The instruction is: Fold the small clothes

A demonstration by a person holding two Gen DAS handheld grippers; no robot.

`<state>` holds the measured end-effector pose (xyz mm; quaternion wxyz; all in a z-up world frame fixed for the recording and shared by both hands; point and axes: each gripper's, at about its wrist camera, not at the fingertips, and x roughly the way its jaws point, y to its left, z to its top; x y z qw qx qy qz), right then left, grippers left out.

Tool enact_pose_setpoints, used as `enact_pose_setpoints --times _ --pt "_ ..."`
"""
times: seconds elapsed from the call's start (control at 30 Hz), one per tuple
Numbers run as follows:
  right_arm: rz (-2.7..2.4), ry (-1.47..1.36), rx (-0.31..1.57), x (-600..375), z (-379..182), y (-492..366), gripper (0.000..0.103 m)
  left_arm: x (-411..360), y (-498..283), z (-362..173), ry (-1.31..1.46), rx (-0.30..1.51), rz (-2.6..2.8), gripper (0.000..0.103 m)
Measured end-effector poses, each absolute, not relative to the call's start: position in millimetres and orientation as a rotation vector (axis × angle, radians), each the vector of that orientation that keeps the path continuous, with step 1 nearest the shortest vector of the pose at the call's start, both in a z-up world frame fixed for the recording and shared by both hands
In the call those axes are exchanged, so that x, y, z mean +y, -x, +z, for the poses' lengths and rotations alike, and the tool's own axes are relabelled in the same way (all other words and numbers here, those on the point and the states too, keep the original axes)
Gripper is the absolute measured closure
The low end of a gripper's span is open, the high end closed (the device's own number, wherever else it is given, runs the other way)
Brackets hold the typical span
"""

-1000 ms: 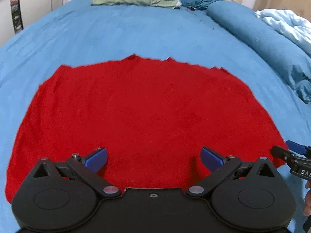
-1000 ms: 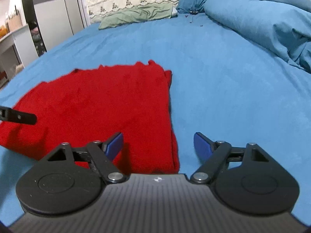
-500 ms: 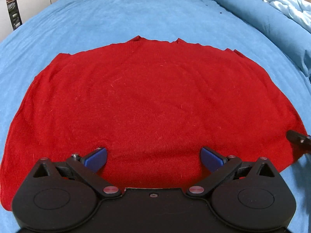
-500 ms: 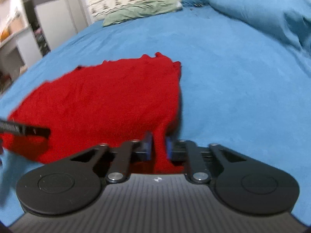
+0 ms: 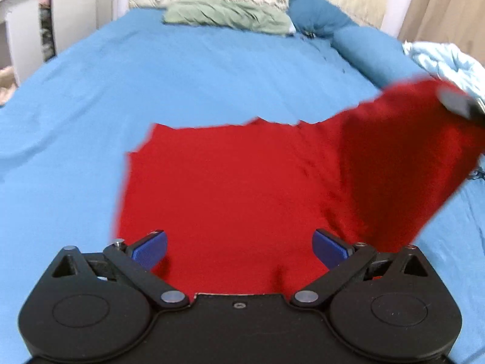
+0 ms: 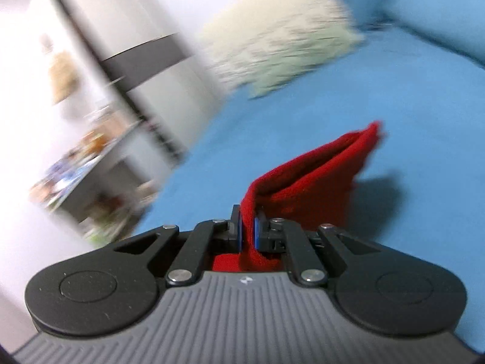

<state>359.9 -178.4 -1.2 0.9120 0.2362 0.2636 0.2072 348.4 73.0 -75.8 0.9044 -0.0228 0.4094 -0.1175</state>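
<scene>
1. Red garment (image 5: 230, 188): is being kept mostly flat on the blue bed (image 5: 197, 75), its right side being held raised.
2. Right tool (image 6: 248, 227): is being kept clamped on the garment's edge.
3. Left tool (image 5: 239, 247): is being held spread wide above the near hem, gripping nothing.

I see a fuzzy, matt red knit garment (image 5: 230, 182) on a smooth blue cotton-like bedsheet (image 5: 212, 75); my black left gripper (image 5: 239, 247) looks matt plastic with shiny metal pins.
</scene>
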Motion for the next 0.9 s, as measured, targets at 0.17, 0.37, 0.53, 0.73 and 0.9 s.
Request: enact_pose_setpoints --times 0.17,0.37,0.53,0.73,0.9 --pt "0.672 -0.241 0.717 -32.1 -46.4 -391.2 0.081 123.4 -310.1 -90.9 -0.014 0.837 -0.185 0.0" --pt "0.592 -0.066 0.896 38.9 -135.0 -407.6 0.078 155.7 -285.6 -124.8 0.007 0.886 -0.165 0.0" --pt "0.628 -0.118 0.815 17.9 -108.8 -397.4 0.025 162.9 -278.7 -126.7 0.07 0.853 -0.191 0.0" --pt "0.359 -0.185 0.569 -66.6 -65.1 -346.8 0.008 160.3 -271.9 -114.3 0.132 0.778 -0.225 0.0" --pt "0.174 -0.092 0.606 -102.7 -104.8 -302.8 0.008 154.4 -288.2 -119.7 0.167 0.781 -0.184 0.0"
